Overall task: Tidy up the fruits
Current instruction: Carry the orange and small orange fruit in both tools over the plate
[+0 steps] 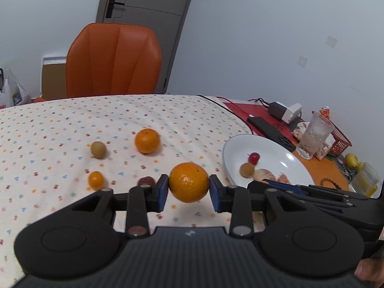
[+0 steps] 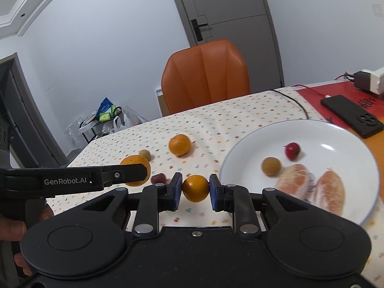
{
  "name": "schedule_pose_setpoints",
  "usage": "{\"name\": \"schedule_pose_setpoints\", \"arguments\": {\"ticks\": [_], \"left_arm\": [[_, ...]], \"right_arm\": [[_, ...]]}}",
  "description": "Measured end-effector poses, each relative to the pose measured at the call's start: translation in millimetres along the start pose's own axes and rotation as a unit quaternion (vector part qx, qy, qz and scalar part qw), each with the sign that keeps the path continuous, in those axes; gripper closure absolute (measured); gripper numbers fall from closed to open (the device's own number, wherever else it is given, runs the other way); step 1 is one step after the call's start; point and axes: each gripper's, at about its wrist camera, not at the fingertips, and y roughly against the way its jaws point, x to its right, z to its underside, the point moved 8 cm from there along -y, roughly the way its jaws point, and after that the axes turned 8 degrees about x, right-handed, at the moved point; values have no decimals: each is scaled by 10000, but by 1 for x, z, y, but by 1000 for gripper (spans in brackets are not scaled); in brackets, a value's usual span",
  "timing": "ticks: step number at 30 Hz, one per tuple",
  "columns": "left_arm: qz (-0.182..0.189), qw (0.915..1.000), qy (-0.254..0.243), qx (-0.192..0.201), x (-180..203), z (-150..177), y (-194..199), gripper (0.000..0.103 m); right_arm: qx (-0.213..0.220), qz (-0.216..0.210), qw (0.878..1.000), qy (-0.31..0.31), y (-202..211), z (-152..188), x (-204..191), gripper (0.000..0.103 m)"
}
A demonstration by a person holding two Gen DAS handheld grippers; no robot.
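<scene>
Left gripper (image 1: 188,190) clamped on a big orange (image 1: 188,182) held between its blue pads just left of the white plate (image 1: 276,148) — right gripper (image 2: 195,189) likewise grasping a small orange (image 2: 195,188), plate (image 2: 336,132) just right of its jaws.

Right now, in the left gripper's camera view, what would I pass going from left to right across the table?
Greenish-brown fruit → loose orange → gripped orange → white plate → glass → yellow fruit. I've left out the small fruits that sit level with these.
</scene>
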Motion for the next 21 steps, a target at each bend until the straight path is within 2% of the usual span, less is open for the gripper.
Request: {"name": "schedule_pose_setpoints", "arguments": {"ticks": [21], "left_arm": [[438, 9987, -202, -151, 55, 8, -29, 69]], "right_arm": [[175, 583, 9979, -232, 35, -4, 63, 80]]}}
